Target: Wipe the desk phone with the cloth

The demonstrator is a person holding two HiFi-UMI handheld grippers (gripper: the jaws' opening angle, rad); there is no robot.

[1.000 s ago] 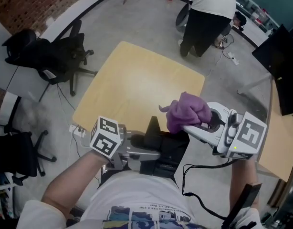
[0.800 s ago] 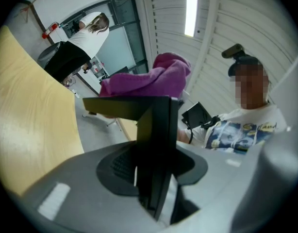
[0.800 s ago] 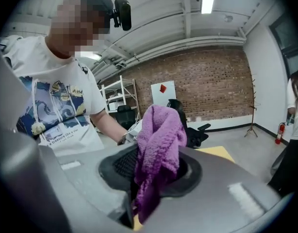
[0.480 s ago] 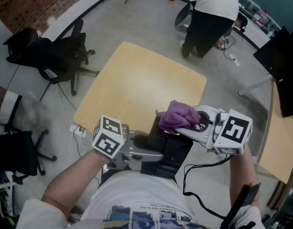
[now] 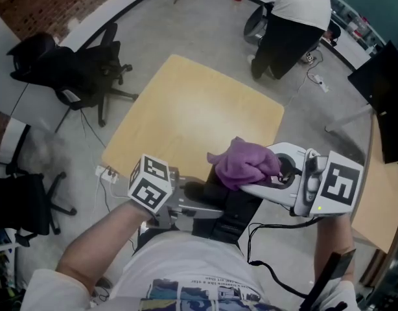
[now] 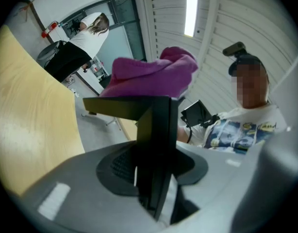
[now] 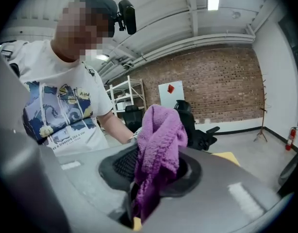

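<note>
Grey floor [image 5: 205, 31] surrounds a pale wooden desk [image 5: 186, 122]. Black office chairs [image 5: 76, 70] stand off the desk's left side, and a person in a white top [image 5: 290, 18] stands beyond its far corner. At the desk's near edge, between it and the wearer's shirt, the left gripper [image 5: 198, 205] has its jaws clenched on the black desk phone [image 5: 234, 206], gripping a thin dark panel edge-on. Whether the phone rests on the desk cannot be told. Also at the desk's near edge, the right gripper [image 7: 149, 198] has its jaws clamped on a purple cloth [image 5: 244, 164]. The cloth bunches out of the jaws and lies against the top of the phone.
</note>
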